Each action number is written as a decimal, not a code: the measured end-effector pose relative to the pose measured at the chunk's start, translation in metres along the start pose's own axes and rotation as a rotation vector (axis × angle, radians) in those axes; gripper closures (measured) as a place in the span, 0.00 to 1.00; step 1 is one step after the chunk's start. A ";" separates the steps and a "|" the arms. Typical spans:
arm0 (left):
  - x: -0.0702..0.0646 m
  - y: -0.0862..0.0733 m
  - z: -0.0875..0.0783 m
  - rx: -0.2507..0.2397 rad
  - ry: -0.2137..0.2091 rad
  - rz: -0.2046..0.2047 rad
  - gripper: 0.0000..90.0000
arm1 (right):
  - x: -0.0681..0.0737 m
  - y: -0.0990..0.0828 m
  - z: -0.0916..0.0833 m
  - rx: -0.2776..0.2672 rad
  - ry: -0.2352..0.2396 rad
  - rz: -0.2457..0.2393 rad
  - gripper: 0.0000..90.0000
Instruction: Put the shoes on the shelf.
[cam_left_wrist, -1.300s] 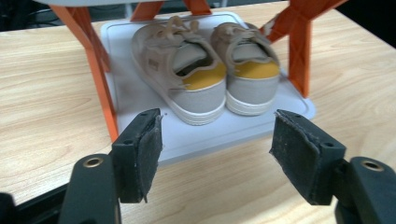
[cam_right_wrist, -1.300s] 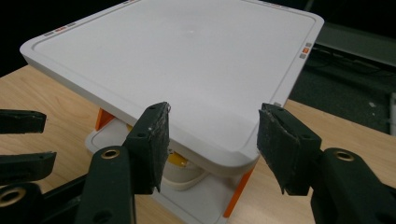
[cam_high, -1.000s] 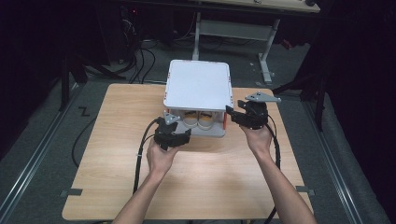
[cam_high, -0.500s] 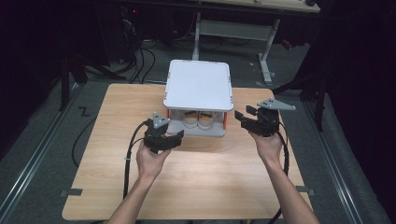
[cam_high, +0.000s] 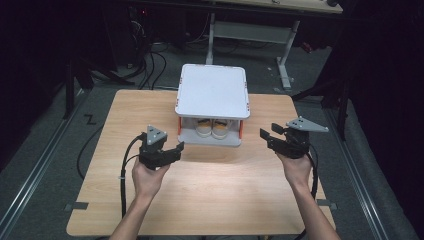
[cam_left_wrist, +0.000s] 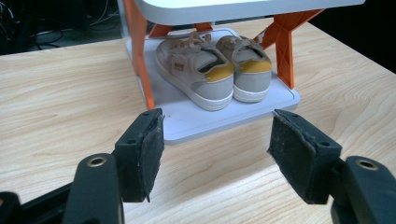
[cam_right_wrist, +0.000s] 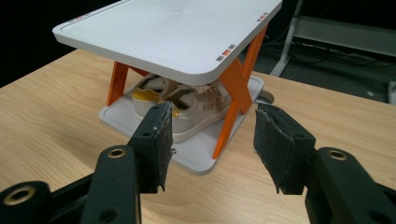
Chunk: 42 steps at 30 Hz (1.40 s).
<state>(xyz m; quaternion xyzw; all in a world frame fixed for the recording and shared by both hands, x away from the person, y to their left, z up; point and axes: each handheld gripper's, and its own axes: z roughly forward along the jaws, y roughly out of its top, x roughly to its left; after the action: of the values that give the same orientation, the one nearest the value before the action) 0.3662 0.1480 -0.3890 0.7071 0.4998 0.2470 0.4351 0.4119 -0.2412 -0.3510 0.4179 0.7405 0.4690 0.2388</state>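
Meanwhile, 2 beige shoes (cam_high: 212, 128) sit on the lower shelf of the white rack (cam_high: 213, 90) — left gripper (cam_high: 171, 149) and right gripper (cam_high: 267, 137) flank it, both open and empty, the right's jaws just narrowing.

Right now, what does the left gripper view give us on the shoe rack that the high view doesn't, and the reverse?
Left gripper view: the shoes heel-on, with yellow heel tabs, laces and a side label, and the orange legs close up, framed by its own empty open pads.

High view: both hands, the left gripper and right gripper flanking the rack clear of it, the whole table, and the white top shelf from above.

Both: the pair of shoes on the rack's bottom tray.
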 end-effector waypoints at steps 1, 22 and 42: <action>0.001 -0.001 -0.001 -0.005 0.001 0.001 0.39 | -0.001 -0.004 -0.004 -0.003 0.003 0.005 0.52; 0.008 -0.026 -0.013 0.001 0.007 -0.022 0.39 | -0.011 -0.058 -0.017 0.022 -0.010 0.067 0.52; 0.013 -0.048 -0.015 0.021 0.013 -0.056 0.39 | -0.021 -0.095 -0.024 0.048 -0.043 0.106 0.50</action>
<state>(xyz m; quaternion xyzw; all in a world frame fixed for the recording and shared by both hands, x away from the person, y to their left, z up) 0.3353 0.1715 -0.4243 0.6958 0.5247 0.2338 0.4312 0.3672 -0.2909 -0.4259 0.4720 0.7231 0.4541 0.2194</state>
